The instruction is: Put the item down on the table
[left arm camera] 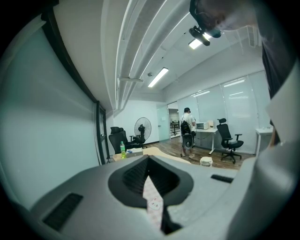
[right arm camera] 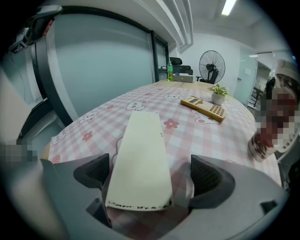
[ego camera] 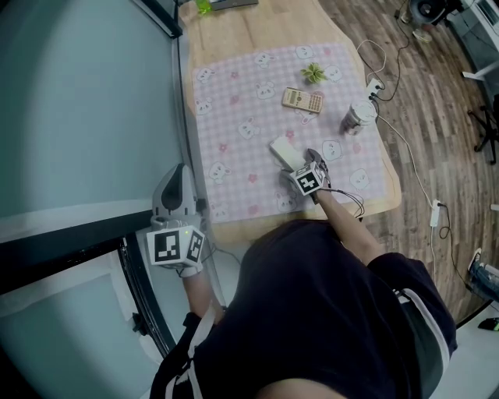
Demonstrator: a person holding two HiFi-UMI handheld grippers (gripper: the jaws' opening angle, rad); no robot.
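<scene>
A flat cream-white box point(ego camera: 284, 152) point(right arm camera: 140, 154) lies on the pink bear-print tablecloth point(ego camera: 234, 117) near the table's front edge. My right gripper point(ego camera: 292, 161) point(right arm camera: 150, 174) is open around the box's near end, and a gap shows between each dark pad point(right arm camera: 92, 171) and the box. My left gripper point(ego camera: 180, 175) point(left arm camera: 152, 187) is held off the table's left side beside the glass wall, pointing away from the table. Its jaws are shut with nothing between them.
Farther back on the cloth lie a beige calculator point(ego camera: 302, 100) point(right arm camera: 205, 107) and a small potted plant point(ego camera: 313, 73). A jar point(ego camera: 358, 117) stands near the right edge, with white cables point(ego camera: 382, 62) hanging beside it. A green bottle point(ego camera: 203, 6) is at the far end.
</scene>
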